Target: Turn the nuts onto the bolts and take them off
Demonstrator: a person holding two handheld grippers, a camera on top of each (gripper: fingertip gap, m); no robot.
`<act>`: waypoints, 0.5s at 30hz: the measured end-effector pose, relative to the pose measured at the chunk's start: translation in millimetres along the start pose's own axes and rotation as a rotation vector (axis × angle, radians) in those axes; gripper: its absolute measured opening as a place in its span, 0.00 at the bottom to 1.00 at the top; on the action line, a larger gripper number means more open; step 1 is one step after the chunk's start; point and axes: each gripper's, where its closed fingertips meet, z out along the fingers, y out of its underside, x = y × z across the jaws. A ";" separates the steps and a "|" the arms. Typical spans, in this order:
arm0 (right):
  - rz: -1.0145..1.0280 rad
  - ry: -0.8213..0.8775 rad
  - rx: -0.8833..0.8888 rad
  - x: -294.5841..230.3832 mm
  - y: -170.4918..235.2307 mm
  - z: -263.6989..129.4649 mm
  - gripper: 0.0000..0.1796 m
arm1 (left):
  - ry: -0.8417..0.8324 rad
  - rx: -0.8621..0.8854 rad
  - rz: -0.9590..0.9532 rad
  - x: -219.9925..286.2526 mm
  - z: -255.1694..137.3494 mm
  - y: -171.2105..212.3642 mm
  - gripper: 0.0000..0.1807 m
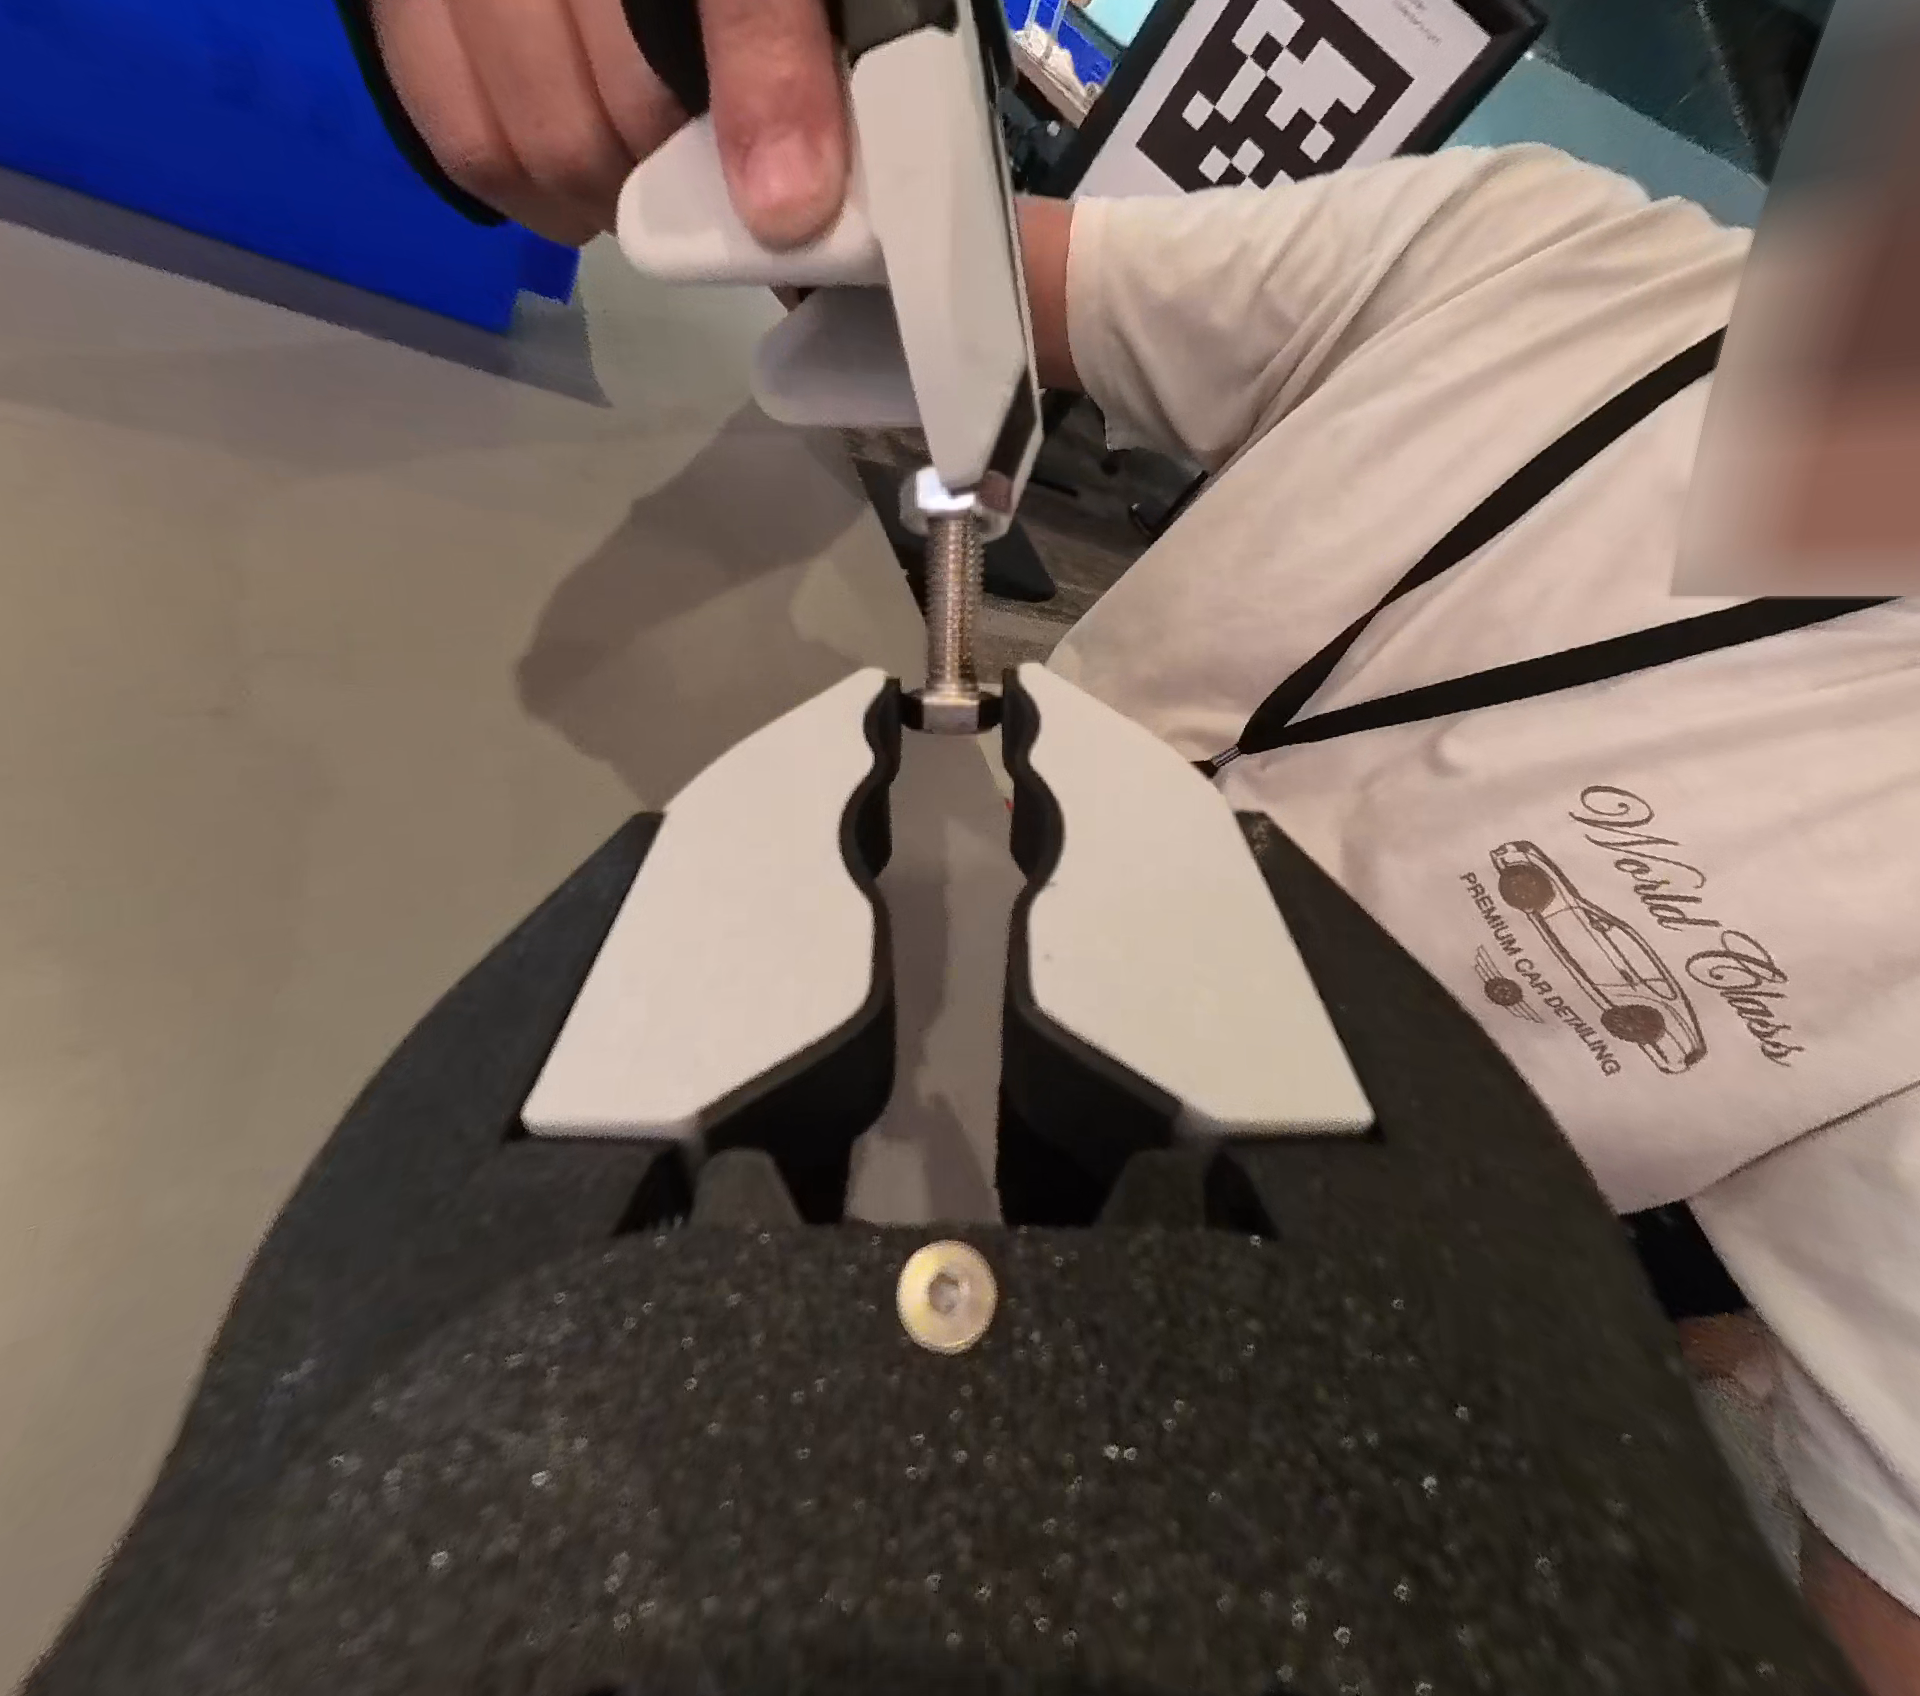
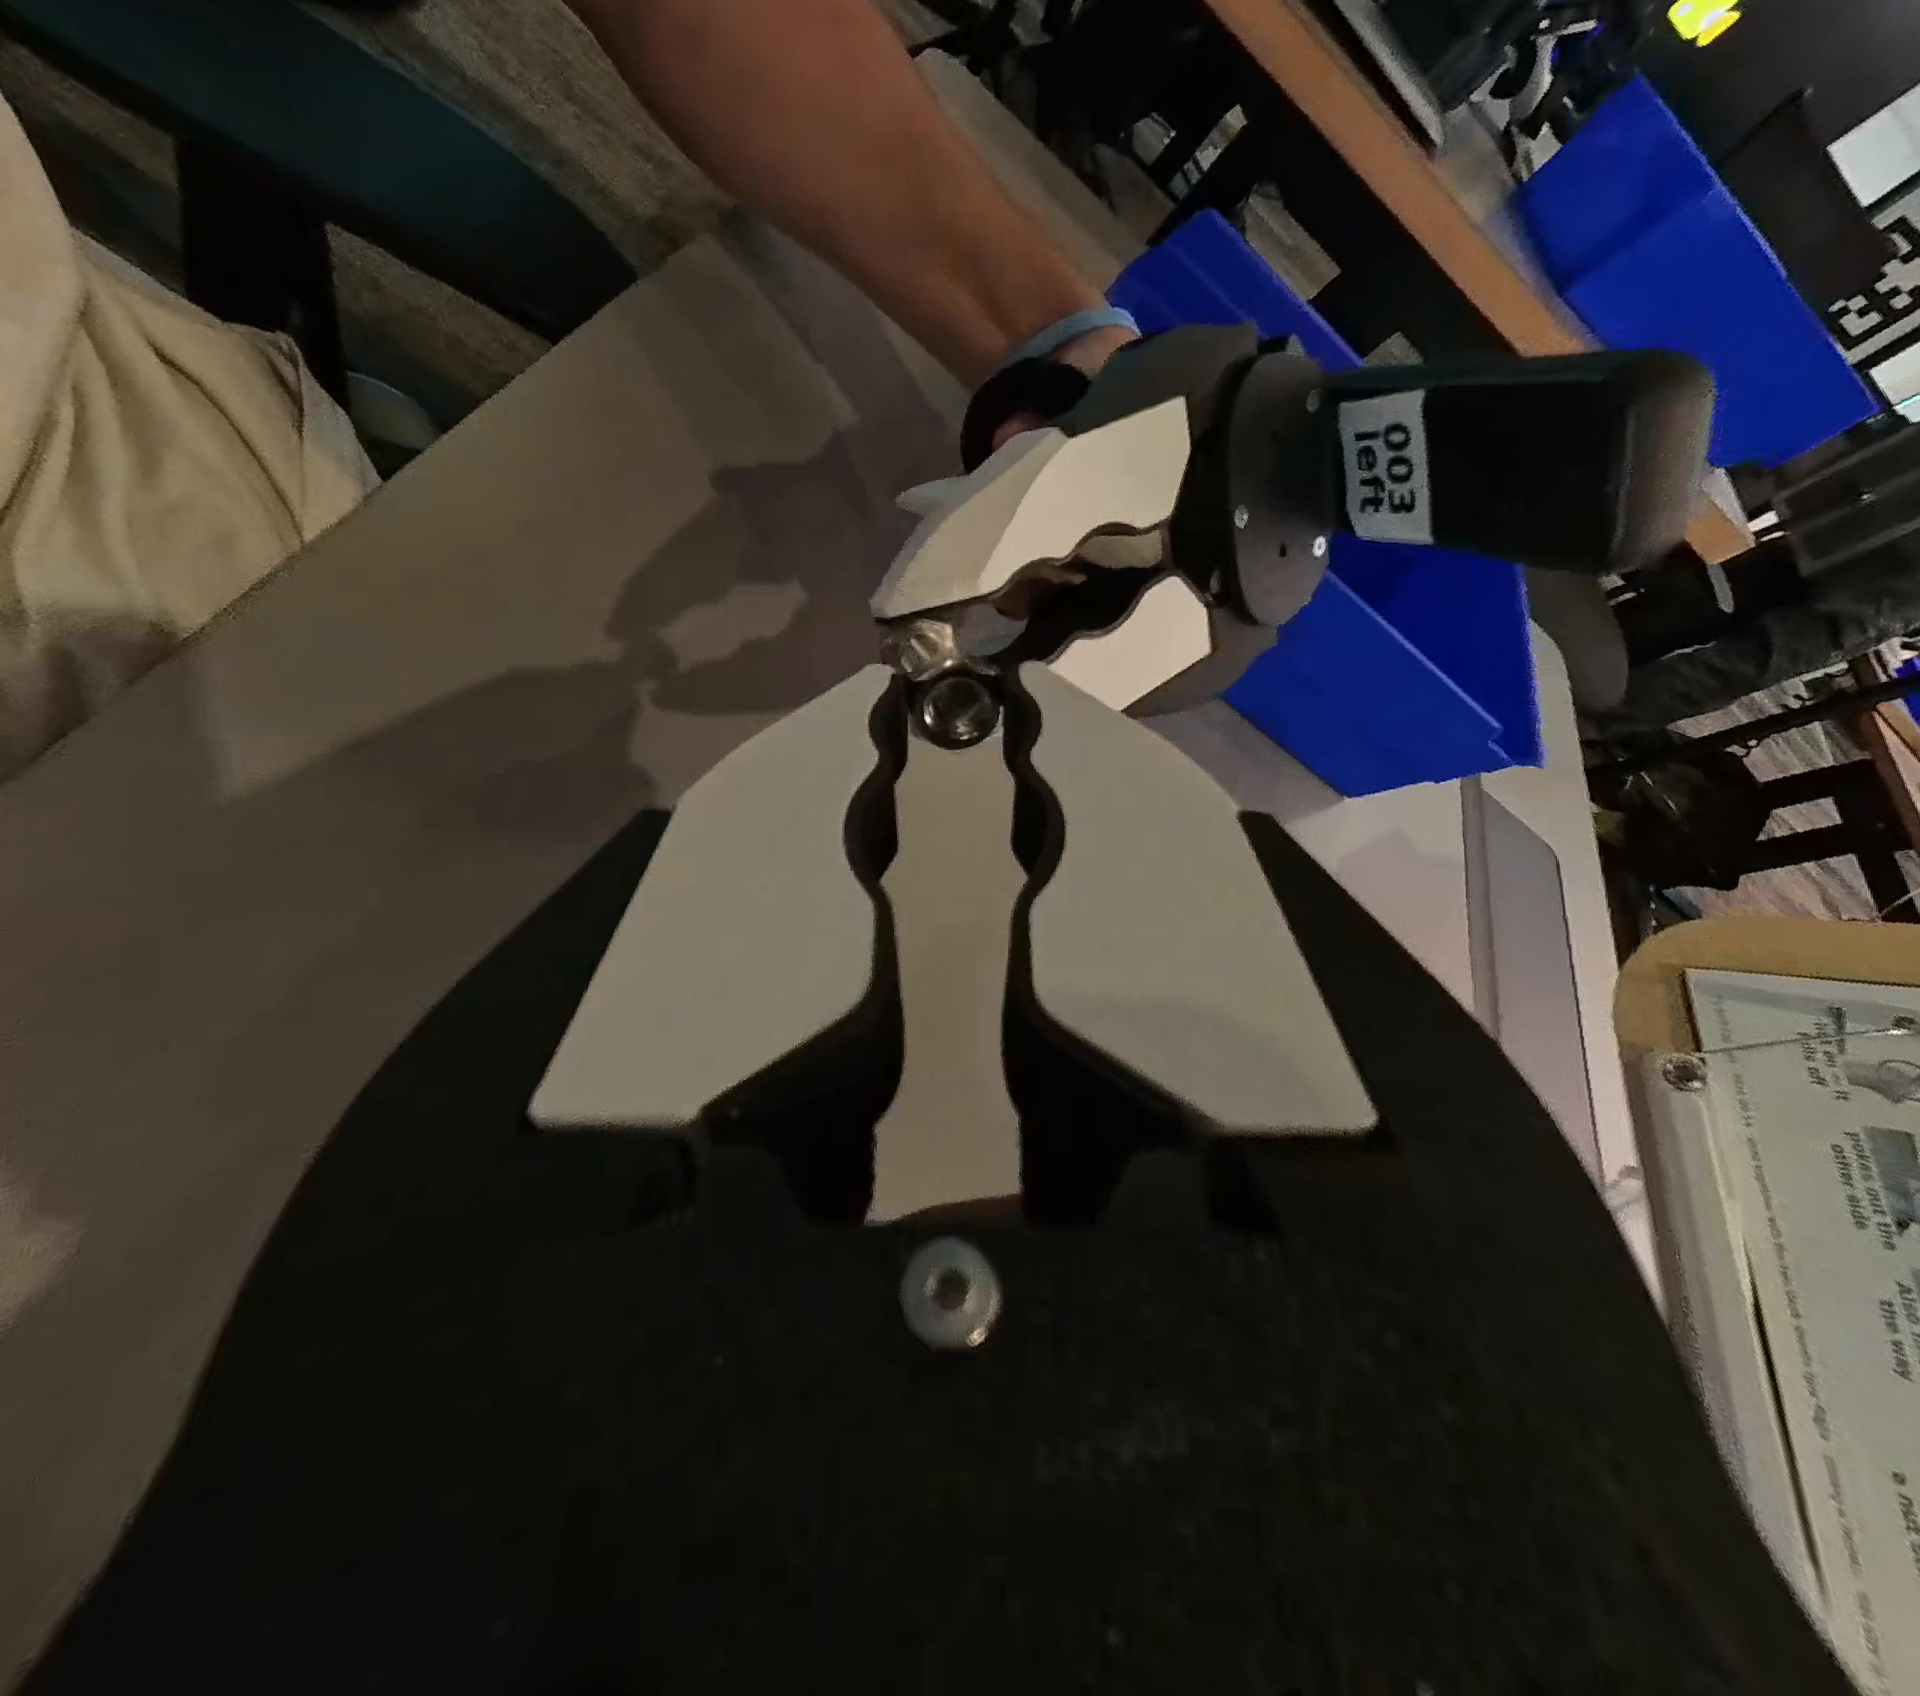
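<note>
Holding the bolt [image 1: 948, 607] by its hex head, our left hand-held gripper [image 1: 951, 711] is clenched on it right at the fingertips, so the threaded shank stands out ahead, clear of the bench [image 1: 260, 711]. At the far end of that shank our right hand-held gripper [image 1: 961, 498] comes down from above and pinches the hex nut [image 1: 940, 503] between its tips. The nut sits at the very tip of the thread — only the first turns, at most, look engaged.

We judge the step in hand to be turning the nut at the end of the bolt; whether it is going on or coming off we cannot tell from this alone. The next move calls for keeping nut and shank square to each other while one is rotated against the other, the bolt head not slipping in its grip. A tilt here could cross the thread or drop the nut.

From the right wrist view we look almost straight into the nut [image 2: 951, 716], a small bright steel ring with a dark bore, the bolt head [image 2: 920, 647] just beyond it in the left hand-held gripper [image 2: 935, 638]. Both parts are plain silver metal, the thread fine and clean. Farther off stand blue bins [image 2: 1382, 690].
</note>
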 end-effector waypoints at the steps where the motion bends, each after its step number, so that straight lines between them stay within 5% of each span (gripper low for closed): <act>1: 0.002 -0.012 0.003 -1.5 0.7 0.6 0.10 | 0.005 -0.006 -0.002 -0.8 1.2 1.4 0.10; 7: 0.084 -0.061 -0.036 -4.7 15.7 -1.0 0.09 | -0.081 -0.019 0.022 -13.6 2.1 2.8 0.10; 15: 0.367 -0.007 -0.021 7.8 30.1 -4.4 0.09 | -0.404 -0.064 0.197 -36.6 0.2 -2.5 0.10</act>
